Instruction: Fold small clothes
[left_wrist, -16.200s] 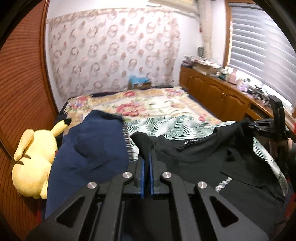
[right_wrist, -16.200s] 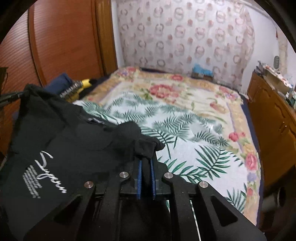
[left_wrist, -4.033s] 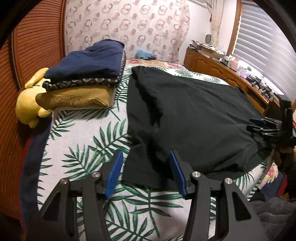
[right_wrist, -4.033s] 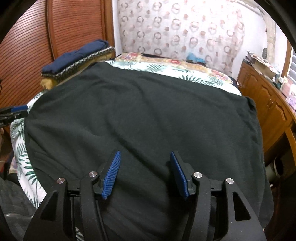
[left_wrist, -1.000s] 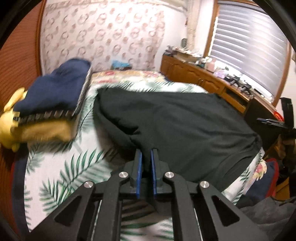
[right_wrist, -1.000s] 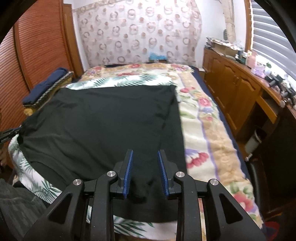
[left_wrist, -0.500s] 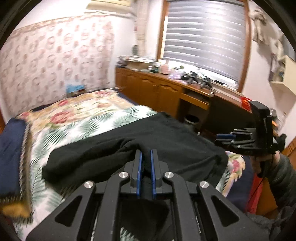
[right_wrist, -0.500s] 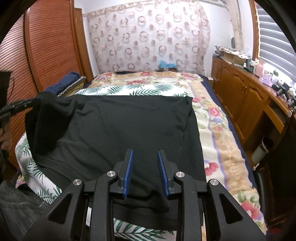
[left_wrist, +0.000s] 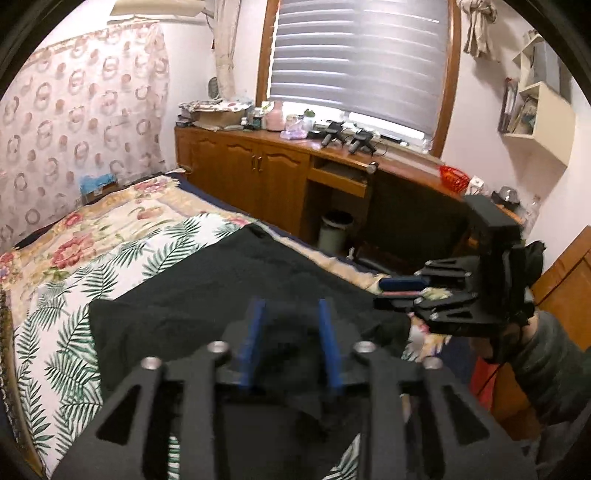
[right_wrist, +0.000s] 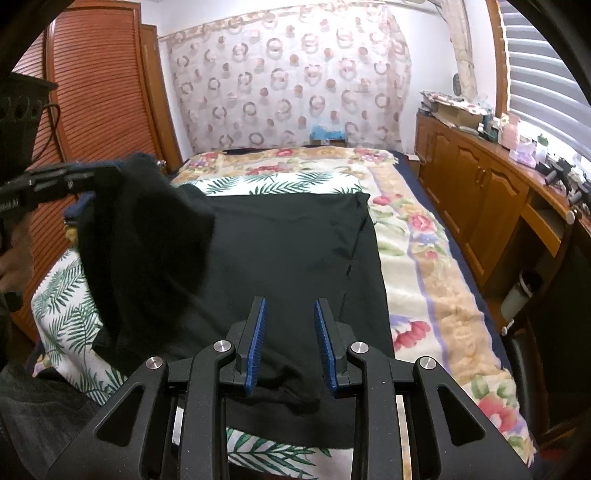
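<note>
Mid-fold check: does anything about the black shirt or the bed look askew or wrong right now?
The black shirt's left side hangs bunched from the left gripper, whose jaws have just been opening, so that fold may land crooked. The right gripper straddles the near hem. Nothing spilled or damaged.

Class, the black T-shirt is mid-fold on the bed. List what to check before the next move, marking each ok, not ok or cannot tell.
1. black T-shirt lies flat on the bed: not ok, its left side is lifted.
2. left hand-held gripper has let go: cannot tell; its jaws have just been opening, with cloth between them.
3. right hand-held gripper grips the near hem: not ok, jaws apart astride it.
4. Far edge lies flat: ok.
</note>
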